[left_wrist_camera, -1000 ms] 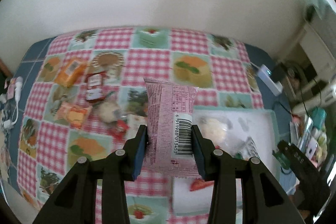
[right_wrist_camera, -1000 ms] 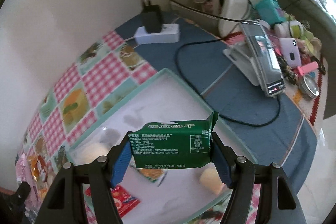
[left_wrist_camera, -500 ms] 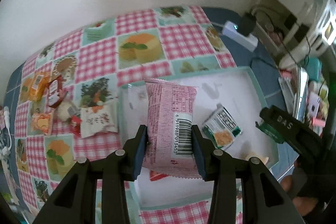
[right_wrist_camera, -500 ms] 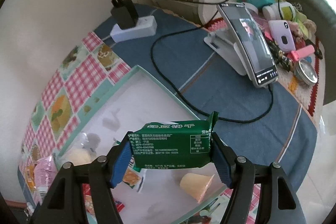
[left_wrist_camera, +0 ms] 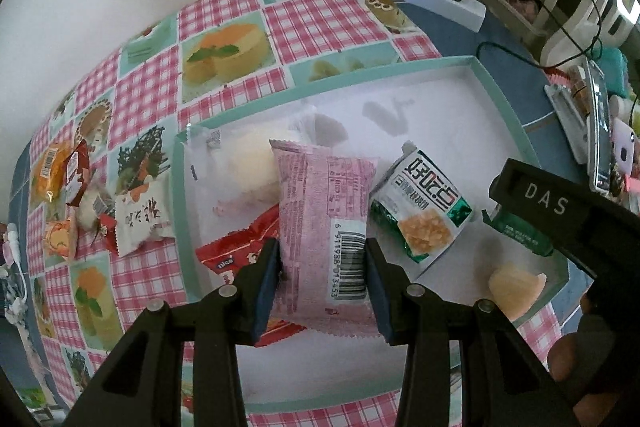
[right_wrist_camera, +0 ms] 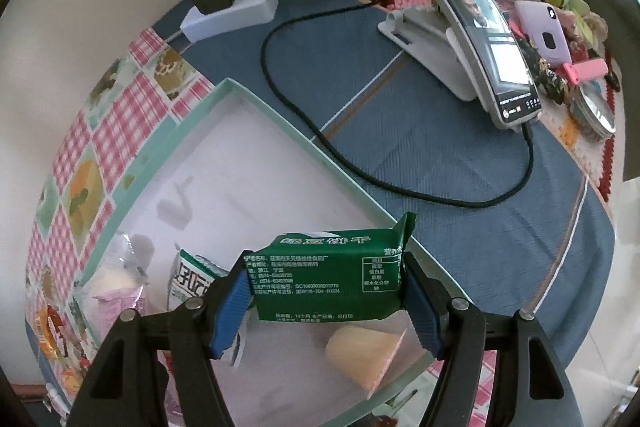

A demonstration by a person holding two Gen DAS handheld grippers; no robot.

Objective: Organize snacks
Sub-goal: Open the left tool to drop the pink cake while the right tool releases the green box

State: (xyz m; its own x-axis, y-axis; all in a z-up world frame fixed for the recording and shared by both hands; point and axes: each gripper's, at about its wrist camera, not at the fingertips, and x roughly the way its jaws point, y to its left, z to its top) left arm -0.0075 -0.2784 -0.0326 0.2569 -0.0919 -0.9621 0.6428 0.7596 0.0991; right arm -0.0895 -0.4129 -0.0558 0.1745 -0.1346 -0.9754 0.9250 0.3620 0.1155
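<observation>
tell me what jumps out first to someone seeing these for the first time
Each gripper clamps a snack over the teal-rimmed tray: the left gripper holds a pink barcoded packet, the right gripper a green biscuit pack. Beyond the tray, a phone on a stand lies on the blue cloth.

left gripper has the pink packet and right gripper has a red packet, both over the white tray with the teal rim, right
Not quite: the packet in the right gripper is green, not red. The right wrist view shows the green foil snack packet clamped between its blue pads. The rest stands: the left gripper holds the pink snack packet, and both are over the white tray with the teal rim.
</observation>
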